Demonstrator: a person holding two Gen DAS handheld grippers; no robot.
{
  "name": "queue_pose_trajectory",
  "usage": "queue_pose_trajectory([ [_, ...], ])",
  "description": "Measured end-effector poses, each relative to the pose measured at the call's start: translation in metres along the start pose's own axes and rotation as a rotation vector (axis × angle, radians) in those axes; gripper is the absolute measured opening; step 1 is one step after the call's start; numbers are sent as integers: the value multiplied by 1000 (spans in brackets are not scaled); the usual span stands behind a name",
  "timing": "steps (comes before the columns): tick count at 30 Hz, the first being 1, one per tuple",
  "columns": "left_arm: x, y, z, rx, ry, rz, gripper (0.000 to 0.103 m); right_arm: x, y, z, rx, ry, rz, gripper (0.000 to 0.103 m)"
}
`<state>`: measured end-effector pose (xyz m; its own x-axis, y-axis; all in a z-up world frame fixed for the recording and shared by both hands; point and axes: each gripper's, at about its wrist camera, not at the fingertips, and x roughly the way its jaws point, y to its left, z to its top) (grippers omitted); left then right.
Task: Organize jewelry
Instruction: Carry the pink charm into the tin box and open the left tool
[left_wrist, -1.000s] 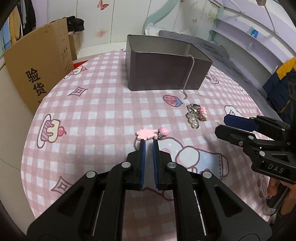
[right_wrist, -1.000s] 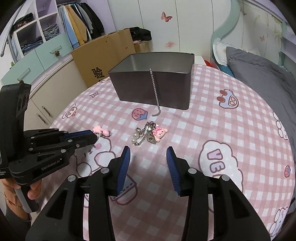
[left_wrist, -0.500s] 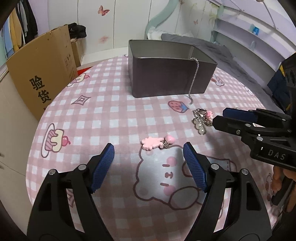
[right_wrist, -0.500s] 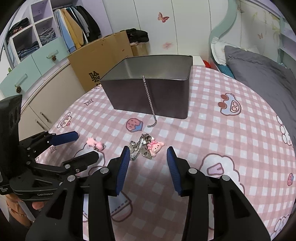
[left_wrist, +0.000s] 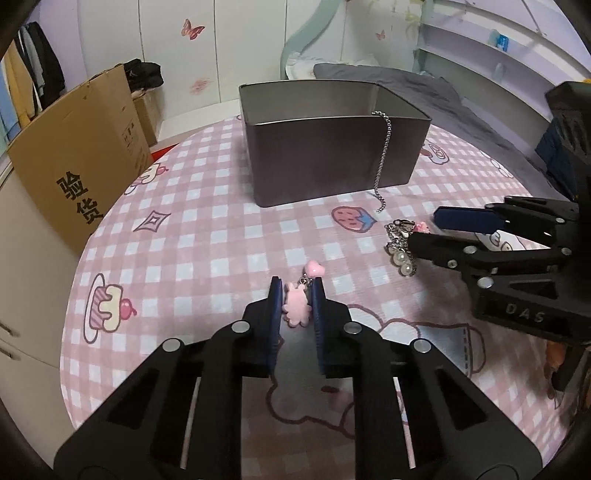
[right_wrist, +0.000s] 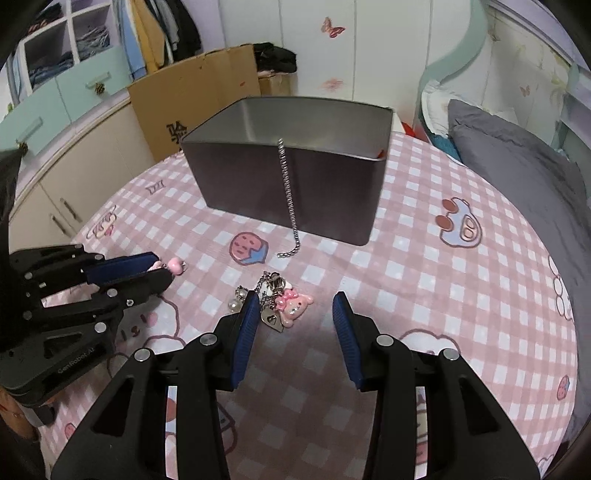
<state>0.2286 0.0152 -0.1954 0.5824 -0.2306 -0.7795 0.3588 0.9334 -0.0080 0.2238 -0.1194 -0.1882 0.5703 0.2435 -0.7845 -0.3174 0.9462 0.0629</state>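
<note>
pink charm (left_wrist: 295, 308) pinched in left gripper (left_wrist: 295, 295), near side of tin (left_wrist: 332, 155).
right gripper (right_wrist: 293, 325) spread open, straddling keychain cluster (right_wrist: 284, 304) dead ahead.

Your work surface is a round table (left_wrist: 207, 236) covered in a pink-and-white checked cloth printed with cartoon cakes, strawberries and a cat face. Toward its far side sits an open grey metal tin (left_wrist: 332, 162), with a silver ball chain (right_wrist: 290, 206) draped over its near wall and trailing down so its end rests on the cloth. Just in front of that chain end you have a cluster of charms (right_wrist: 280, 306) lying on the cloth: a pink bow-eared figure, a heart-shaped metal lock, pearls and short chain links. A strawberry print lies between tin and cluster
</note>
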Motion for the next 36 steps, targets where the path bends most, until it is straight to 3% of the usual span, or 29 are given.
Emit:
queue_pose_trajectory([
  [6, -1, 4, 1, -25, -5, -45, 16, 1, 1, -1, -48, -2, -37, 15],
  [12, -11, 8, 6, -53, -27, -95, 16, -10, -3, 1, -34, -26, -19, 15],
  [21, -45, 10, 34, -83, -121, -210, 16, -56, -2, 19, -23, -142, 20, 15],
  [27, -51, 11, 70, -82, -170, -225, 16, -67, -7, 42, -9, -204, 29, 15],
  [36, -21, 13, 109, -93, -134, -192, 16, -44, -19, 66, 27, -207, 31, 15],
])
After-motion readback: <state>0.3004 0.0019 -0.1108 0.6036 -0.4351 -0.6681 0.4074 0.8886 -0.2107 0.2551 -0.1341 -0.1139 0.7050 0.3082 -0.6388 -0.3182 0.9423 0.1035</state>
